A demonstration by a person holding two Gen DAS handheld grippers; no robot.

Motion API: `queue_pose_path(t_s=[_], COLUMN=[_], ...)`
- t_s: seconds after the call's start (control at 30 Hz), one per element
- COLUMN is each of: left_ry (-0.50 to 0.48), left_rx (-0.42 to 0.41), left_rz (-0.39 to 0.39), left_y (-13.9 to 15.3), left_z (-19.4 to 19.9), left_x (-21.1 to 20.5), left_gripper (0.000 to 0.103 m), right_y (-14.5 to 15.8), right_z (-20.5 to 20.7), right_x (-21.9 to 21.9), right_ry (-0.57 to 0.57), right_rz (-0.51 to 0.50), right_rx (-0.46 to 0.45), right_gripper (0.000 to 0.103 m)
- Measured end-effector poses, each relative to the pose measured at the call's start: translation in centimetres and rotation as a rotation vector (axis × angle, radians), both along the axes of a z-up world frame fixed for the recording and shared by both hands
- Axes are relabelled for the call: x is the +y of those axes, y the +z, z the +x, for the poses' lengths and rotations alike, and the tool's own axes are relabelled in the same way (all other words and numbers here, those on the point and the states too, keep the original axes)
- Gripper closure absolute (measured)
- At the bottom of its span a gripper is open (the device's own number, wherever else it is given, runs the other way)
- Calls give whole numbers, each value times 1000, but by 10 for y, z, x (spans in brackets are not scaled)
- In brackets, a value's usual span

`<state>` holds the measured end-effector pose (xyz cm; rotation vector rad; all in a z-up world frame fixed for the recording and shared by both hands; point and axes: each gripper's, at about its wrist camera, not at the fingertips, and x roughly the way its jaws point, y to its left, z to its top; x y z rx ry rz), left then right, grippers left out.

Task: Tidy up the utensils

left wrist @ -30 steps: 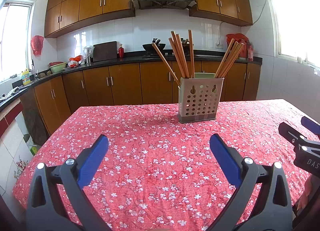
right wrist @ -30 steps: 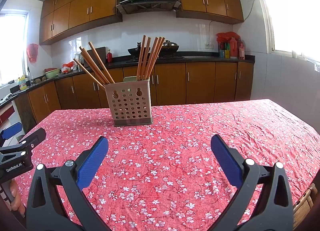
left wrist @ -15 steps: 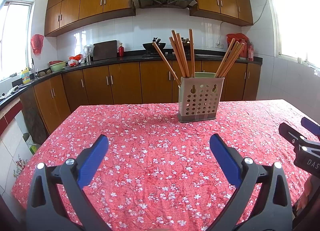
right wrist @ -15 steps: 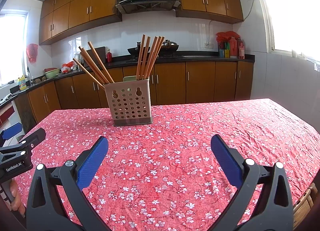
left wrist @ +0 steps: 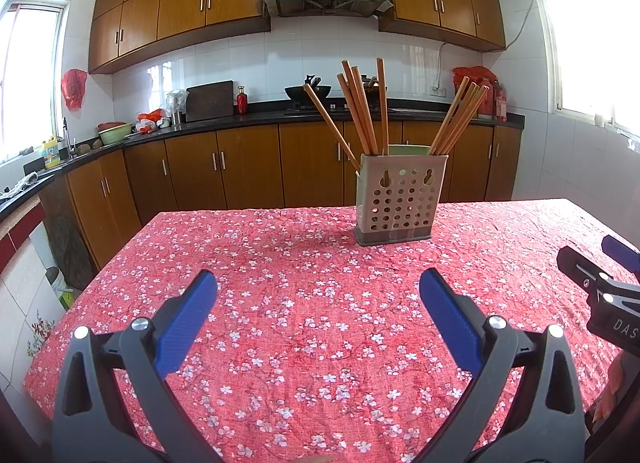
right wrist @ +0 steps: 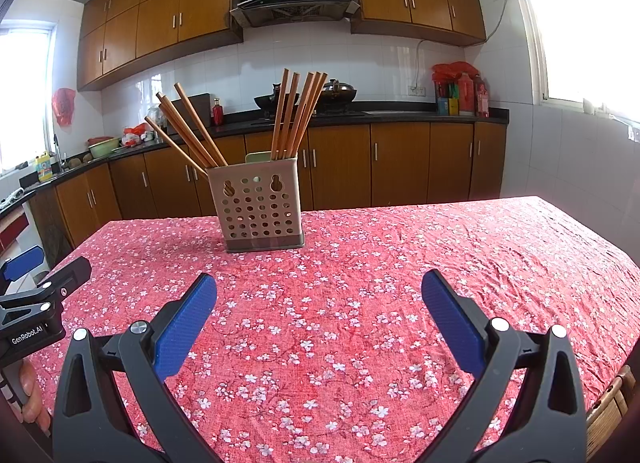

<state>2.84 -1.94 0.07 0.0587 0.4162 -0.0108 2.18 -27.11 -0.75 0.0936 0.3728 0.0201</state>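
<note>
Little has shifted since the earlier frames; only a slight camera drift is noticed.

From the left wrist, the left gripper (left wrist: pixel 318 289) is seen spread wide, empty, above the tablecloth (left wrist: pixel 280 263); the utensil holder (left wrist: pixel 400 199) with chopsticks (left wrist: pixel 362 107) is set well ahead.

From the right wrist, the right gripper (right wrist: pixel 319 290) is likewise held apart, with nothing gripped.

I see a table covered by a red cloth with white blossoms (left wrist: pixel 320 327); on it stands one beige perforated plastic holder (left wrist: pixel 400 199) of wooden chopsticks (left wrist: pixel 362 111).
</note>
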Motion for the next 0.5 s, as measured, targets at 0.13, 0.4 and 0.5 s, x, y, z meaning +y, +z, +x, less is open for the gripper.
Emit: queue_pose_path(t_s=[0.13,0.4,0.5], left_ry=[1,0,1], left_rx=[0,2,1], left_rz=[0,0,-1], left_y=[-1,-1,-1], left_z=[0,0,0], left_x=[1,1,1], left_gripper=[4,4,4], right_y=[0,0,-1], right_z=[0,0,1], right_x=[0,1,2], right_ry=[1,-1,-2], right_rz=[0,1,0], right_rx=[0,1,1], right_gripper=[2,2,2])
